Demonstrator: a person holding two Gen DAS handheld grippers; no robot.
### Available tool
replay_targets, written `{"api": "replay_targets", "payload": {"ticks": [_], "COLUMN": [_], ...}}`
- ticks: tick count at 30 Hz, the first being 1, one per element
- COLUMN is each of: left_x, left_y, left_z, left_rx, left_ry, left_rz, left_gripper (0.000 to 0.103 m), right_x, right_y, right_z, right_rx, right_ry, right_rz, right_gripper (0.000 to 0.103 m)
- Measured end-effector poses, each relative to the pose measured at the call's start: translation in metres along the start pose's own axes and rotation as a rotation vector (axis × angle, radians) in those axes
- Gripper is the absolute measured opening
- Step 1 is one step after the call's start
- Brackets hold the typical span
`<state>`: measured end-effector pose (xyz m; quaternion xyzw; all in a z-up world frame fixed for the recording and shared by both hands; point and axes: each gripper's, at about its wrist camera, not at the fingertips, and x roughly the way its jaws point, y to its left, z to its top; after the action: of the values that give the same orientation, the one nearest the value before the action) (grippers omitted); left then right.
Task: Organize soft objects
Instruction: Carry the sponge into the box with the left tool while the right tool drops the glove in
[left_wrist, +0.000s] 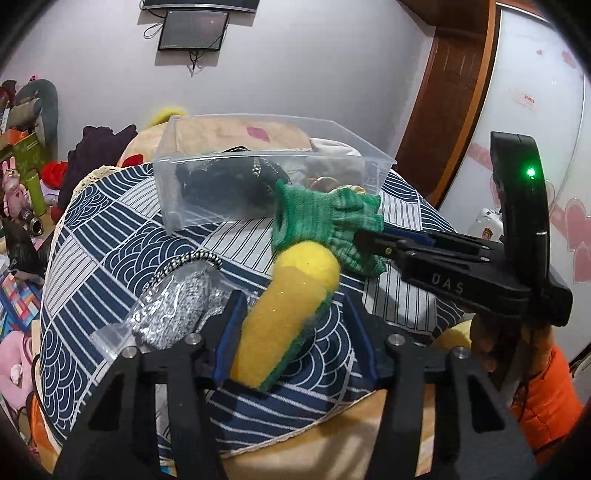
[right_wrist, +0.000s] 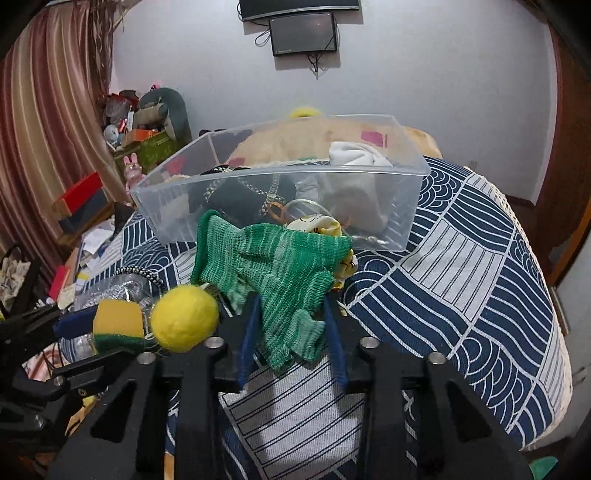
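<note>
My right gripper (right_wrist: 291, 314) is shut on a green knit glove (right_wrist: 280, 277), held above the blue patterned cloth just in front of the clear plastic bin (right_wrist: 413, 206); the glove (left_wrist: 325, 221) and right gripper (left_wrist: 364, 240) also show in the left wrist view. My left gripper (left_wrist: 295, 325) stands with its jaws apart around a yellow sponge with a green back (left_wrist: 280, 321); the left finger touches it. A yellow felt ball (right_wrist: 184, 317) lies at the sponge's far end (right_wrist: 118, 321). The bin (left_wrist: 170, 195) holds dark items, a white cloth and small trinkets.
A bagged grey glove (left_wrist: 177, 306) with a black-and-white cord lies left of the sponge. The patterned cloth (right_wrist: 480, 277) covers a rounded cushion. Cluttered shelves, boxes and toys (right_wrist: 129, 147) stand at the left. A wooden door (left_wrist: 450, 85) is at the right.
</note>
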<state>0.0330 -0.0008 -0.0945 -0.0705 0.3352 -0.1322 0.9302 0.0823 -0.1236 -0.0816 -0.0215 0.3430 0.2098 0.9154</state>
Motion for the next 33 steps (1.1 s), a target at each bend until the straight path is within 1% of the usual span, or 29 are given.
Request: {"api": "replay_targets", "payload": {"ticks": [2, 4, 9, 13, 19, 25, 33], "left_x": [-0.002, -0.005, -0.013, -0.024, -0.039, -0.044, -0.039], "left_y": [0.002, 0.003, 0.006, 0.005, 0.013, 0.03, 0.043], "left_z": [-0.002, -0.003, -0.004, 0.002, 0.025, 0.055, 0.089], "left_rx": [-0.001, -0.003, -0.008, 0.004, -0.01, -0.052, -0.046], "left_ry": [-0.001, -0.003, -0.02, -0.061, -0.149, -0.229, -0.288], "left_rz": [0.004, 0.01, 0.021, 0.049, 0.091, 0.088, 0.11], "left_gripper": [0.044, 0.042, 0.039, 0.039, 0.039, 0.039, 0.039], "right_x": [-0.003, -0.008, -0.023, -0.04, -0.057, -0.067, -0.062], "right_y": [-0.001, 0.001, 0.005, 0.007, 0.009, 0.011, 0.009], "right_z": [-0.001, -0.003, -0.002, 0.001, 0.017, 0.037, 0.067], "right_rx": [-0.001, -0.006, -0.029, -0.045, -0.054, -0.061, -0.045], "right_ry": [-0.007, -0.014, -0.044, -0.084, -0.155, -0.22, -0.284], "right_rz": [0.003, 0.002, -0.003, 0.002, -0.009, -0.017, -0.036], "right_gripper": [0.021, 0.018, 0.016, 0.016, 0.016, 0.016, 0.016]}}
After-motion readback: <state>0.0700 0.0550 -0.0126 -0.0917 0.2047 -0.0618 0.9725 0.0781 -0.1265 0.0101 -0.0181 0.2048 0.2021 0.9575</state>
